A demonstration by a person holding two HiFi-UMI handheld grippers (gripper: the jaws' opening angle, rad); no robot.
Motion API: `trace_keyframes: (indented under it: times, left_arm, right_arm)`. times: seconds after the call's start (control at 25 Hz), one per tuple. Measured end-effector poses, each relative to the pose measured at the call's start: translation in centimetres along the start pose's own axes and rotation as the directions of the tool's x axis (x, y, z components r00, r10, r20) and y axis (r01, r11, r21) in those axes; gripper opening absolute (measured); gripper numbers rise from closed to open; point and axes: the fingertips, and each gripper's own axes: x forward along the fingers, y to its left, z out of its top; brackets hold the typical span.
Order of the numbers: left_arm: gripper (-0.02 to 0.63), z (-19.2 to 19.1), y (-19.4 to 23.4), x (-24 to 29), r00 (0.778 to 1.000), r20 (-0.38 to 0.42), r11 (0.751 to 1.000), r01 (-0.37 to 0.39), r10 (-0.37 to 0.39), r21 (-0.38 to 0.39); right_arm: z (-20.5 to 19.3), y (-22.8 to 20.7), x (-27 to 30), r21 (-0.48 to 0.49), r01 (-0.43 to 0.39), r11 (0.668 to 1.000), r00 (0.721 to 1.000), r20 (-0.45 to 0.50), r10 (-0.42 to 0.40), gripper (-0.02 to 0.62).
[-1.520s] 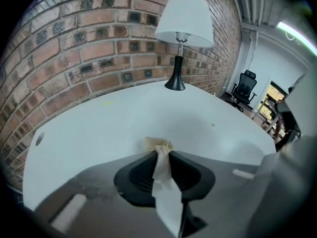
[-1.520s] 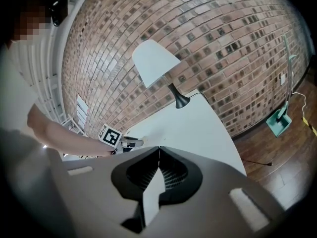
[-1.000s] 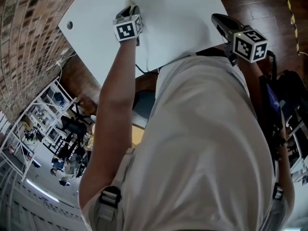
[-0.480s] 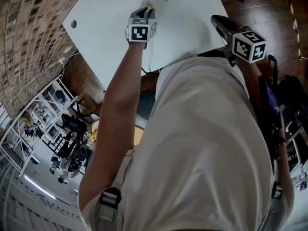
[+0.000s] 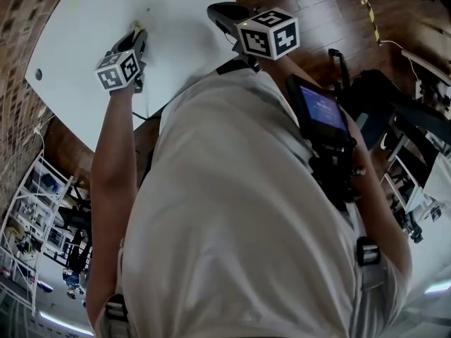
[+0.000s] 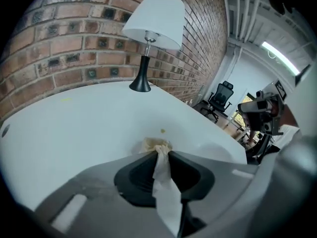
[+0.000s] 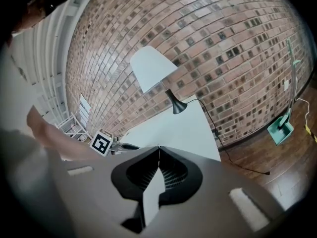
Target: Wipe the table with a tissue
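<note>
On the white table [image 6: 74, 133], well to the near side of the lamp with the white shade and black foot [image 6: 151, 21], we see the crumpled, yellow-stained white tissue [image 6: 154, 144] pressed against the tabletop. Our left gripper [image 6: 159, 152] clamps it. Its jaws have just been easing apart a little, but the tissue sits pinched between them and a strip of it trails back through the black pads. A small yellowish spot [image 6: 162, 131] lies between the tissue and the lamp, just beyond the tissue. Our right gripper [image 7: 158, 148] has its jaws together on nothing and hangs over the table side far from the lamp. Black-and-white square patterns mark the cubes [image 5: 118, 70] on both grippers. A dark device with a blue screen [image 5: 320, 110] sits by our right arm, its print too small to read. Behind the lamp rises a red brick wall [image 7: 223, 48]. A black cable [image 7: 218, 138] runs from the lamp's foot down to the wooden floor [image 7: 277, 182], and a teal dustpan [image 7: 280, 129] leans against the wall beyond it.
</note>
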Motion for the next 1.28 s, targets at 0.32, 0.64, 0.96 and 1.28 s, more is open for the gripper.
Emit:
trace_keyframes:
  times: [0.32, 0.64, 0.96, 1.28]
  left_arm:
    - [0.069, 4.2, 1.6, -1.5, 0.967, 0.083, 0.97, -0.243, 0.243, 0.0]
    - [0.071, 4.1, 3.0, -1.3, 0.97, 0.037, 0.968, -0.243, 0.241, 0.063]
    - [0.071, -1.1, 10.6, -6.3, 0.889, -0.041, 0.889, -0.457, 0.456, -0.029]
    - [0.069, -3.8, 15.0, -8.3, 0.808, -0.124, 0.795, -0.589, 0.576, -0.148]
  right_arm:
    - [-0.9, -1.3, -2.3, 0.032, -0.011, 0.999, 1.0, 0.03, 0.01, 0.009]
    - [-2.0, -2.0, -2.5, 0.071, 0.027, 0.997, 0.999, 0.042, -0.03, 0.009]
    - [-2.4, -2.3, -2.6, 0.074, 0.026, 0.997, 0.999, 0.038, -0.029, 0.009]
    - [-2.1, -1.9, -1.6, 0.063, 0.021, 0.998, 1.0, 0.01, -0.021, 0.009]
